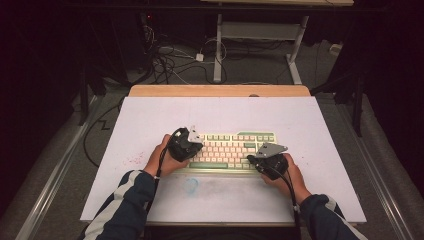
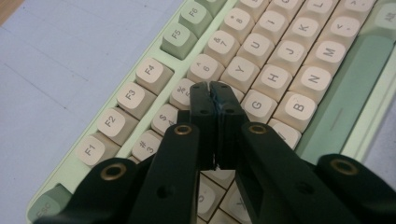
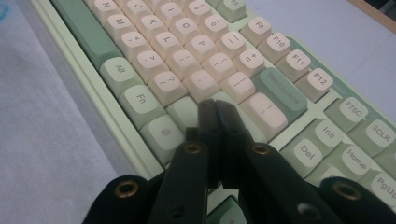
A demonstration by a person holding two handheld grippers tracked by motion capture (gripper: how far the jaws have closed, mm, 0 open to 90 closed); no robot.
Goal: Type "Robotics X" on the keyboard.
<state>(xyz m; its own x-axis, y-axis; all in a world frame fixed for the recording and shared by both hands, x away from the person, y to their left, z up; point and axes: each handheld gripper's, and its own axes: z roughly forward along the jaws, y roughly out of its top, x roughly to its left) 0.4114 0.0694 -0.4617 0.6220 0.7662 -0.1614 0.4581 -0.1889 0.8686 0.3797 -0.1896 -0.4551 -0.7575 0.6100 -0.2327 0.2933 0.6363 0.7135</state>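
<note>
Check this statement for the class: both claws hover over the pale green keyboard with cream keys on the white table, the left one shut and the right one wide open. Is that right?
Not quite. The right claw is shut too: the right gripper view shows its black jaws pressed together above the pale green keyboard with cream keys. The left claw is shut as stated, and the white table is as described.

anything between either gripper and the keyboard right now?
Nothing visible. The left gripper, jaws shut, sits right over the keys near the number row of the keyboard. The right gripper, also shut, sits over the keys below Backspace. Contact can't be told.
</note>
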